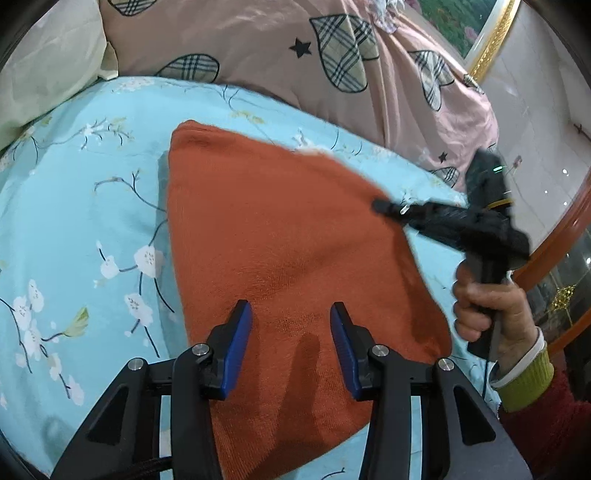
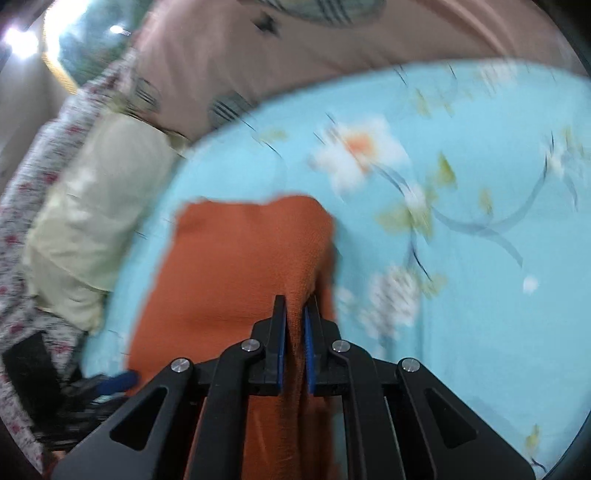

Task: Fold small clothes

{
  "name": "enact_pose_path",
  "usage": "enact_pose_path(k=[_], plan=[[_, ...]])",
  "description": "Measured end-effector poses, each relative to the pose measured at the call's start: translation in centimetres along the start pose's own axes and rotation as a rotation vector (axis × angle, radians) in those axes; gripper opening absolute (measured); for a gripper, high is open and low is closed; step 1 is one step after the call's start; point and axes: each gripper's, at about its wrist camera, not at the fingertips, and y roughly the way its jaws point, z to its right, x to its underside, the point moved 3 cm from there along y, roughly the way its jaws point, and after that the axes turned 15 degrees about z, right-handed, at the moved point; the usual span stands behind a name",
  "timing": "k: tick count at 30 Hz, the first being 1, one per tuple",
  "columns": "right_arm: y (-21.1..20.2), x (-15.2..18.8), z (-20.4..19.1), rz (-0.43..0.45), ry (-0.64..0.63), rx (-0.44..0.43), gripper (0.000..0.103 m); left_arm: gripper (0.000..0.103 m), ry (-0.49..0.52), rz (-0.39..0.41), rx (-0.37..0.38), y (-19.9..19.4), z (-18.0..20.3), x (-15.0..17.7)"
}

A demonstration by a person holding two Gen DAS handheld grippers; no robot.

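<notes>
An orange knit garment [image 1: 280, 236] lies folded on the light-blue flowered bedsheet [image 1: 74, 206]. My left gripper [image 1: 291, 314] is open, its blue pads hovering over the garment's near part, holding nothing. My right gripper [image 1: 384, 205] shows in the left wrist view at the garment's right corner. In the right wrist view my right gripper [image 2: 295, 306] is shut on a raised fold of the orange garment [image 2: 236, 266], which is pinched between the blue pads. That view is blurred by motion.
A pink quilt [image 1: 280, 48] with plaid hearts is bunched at the back of the bed. A cream pillow [image 1: 48, 62] lies at the left, and also shows in the right wrist view [image 2: 88, 221]. A framed picture [image 1: 476, 26] and a wooden cabinet edge [image 1: 554, 236] stand at the right.
</notes>
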Motion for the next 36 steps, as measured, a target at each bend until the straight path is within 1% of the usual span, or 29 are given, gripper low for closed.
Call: enact_pose_path(k=[2, 6, 7, 9, 11, 12, 14, 16, 18, 19, 20, 22, 23, 24, 25, 26, 27, 28, 30, 32, 34, 35, 36], plan=[[0.3, 0.4, 0.7, 0.009, 0.025, 0.001, 0.009, 0.040, -0.005, -0.011, -0.007, 0.4, -0.2, 0.4], [-0.1, 0.1, 0.3, 0.008, 0.012, 0.024, 0.010, 0.039, -0.005, -0.017, -0.016, 1.1, -0.4, 0.9], [-0.4, 0.1, 0.3, 0.004, 0.017, 0.029, 0.011, 0.039, 0.003, -0.021, -0.024, 1.3, -0.4, 1.1], [-1.5, -0.5, 0.2, 0.014, 0.041, 0.044, 0.017, 0.039, 0.020, -0.020, -0.038, 1.5, -0.1, 1.4], [-3.3, -1.0, -0.5, 0.052, 0.037, 0.058, 0.018, 0.040, 0.027, -0.020, -0.045, 1.3, 0.1, 1.5], [-4.5, -1.2, -1.1, 0.078, 0.030, 0.053, 0.018, 0.040, 0.020, -0.019, -0.044, 1.0, 0.1, 1.4], [-6.0, -1.2, -2.9, 0.102, 0.020, -0.005, 0.018, 0.040, 0.006, -0.016, -0.038, 0.2, 0.2, 1.3], [-6.2, -0.5, -4.9, 0.078, -0.016, -0.063, 0.018, 0.040, -0.004, -0.004, -0.019, -1.1, 0.6, 1.2], [-5.1, 0.2, -6.0, 0.043, -0.039, -0.084, 0.018, 0.040, 0.002, 0.003, 0.002, -2.0, 1.1, 1.4], [-4.3, 0.6, -5.9, 0.028, -0.050, -0.069, 0.018, 0.040, 0.012, -0.001, 0.014, -2.4, 1.4, 1.6], [-3.3, 0.9, -5.5, 0.011, -0.054, -0.035, 0.018, 0.040, 0.023, -0.006, 0.018, -2.5, 1.6, 1.8], [-1.1, 1.8, -3.5, -0.031, -0.026, 0.036, 0.017, 0.040, 0.052, -0.029, -0.001, -2.3, 1.7, 2.7], [-0.5, 2.1, -2.5, -0.030, 0.000, 0.034, 0.013, 0.039, 0.053, -0.042, -0.007, -2.0, 1.5, 3.1], [-0.3, 2.2, -1.8, -0.019, 0.024, 0.026, 0.011, 0.039, 0.045, -0.054, -0.002, -1.7, 1.2, 3.6], [-0.5, 2.2, -1.5, -0.014, 0.035, 0.029, 0.007, 0.036, 0.035, -0.056, 0.010, -1.4, 0.8, 4.1], [-0.8, 2.0, -1.5, -0.012, 0.034, 0.038, 0.006, 0.031, 0.031, -0.053, 0.010, -1.2, 0.6, 4.3], [-1.3, 1.9, -1.7, -0.007, 0.025, 0.047, 0.007, 0.030, 0.023, -0.051, 0.010, -1.1, 0.4, 4.4], [-2.0, 1.9, -2.2, 0.001, 0.011, 0.052, 0.011, 0.030, 0.013, -0.052, 0.012, -1.1, 0.3, 4.3], [-3.8, 2.0, -3.0, 0.015, -0.010, 0.048, 0.011, 0.030, -0.003, -0.057, 0.009, -1.5, 0.4, 3.9], [-5.5, 2.4, -3.6, 0.025, -0.012, 0.015, 0.011, 0.031, -0.003, -0.056, 0.005, -2.3, 0.7, 3.7], [-6.8, 3.5, -4.4, 0.023, -0.021, -0.009, 0.012, 0.033, 0.007, -0.050, 0.018, -3.2, 1.3, 3.8], [-7.1, 4.3, -4.4, 0.013, -0.027, -0.003, 0.012, 0.034, 0.011, -0.052, 0.019, -3.5, 1.4, 3.9], [-7.1, 5.2, -4.1, -0.010, -0.038, 0.034, 0.012, 0.035, 0.016, -0.055, 0.020, -3.8, 1.6, 4.2]])
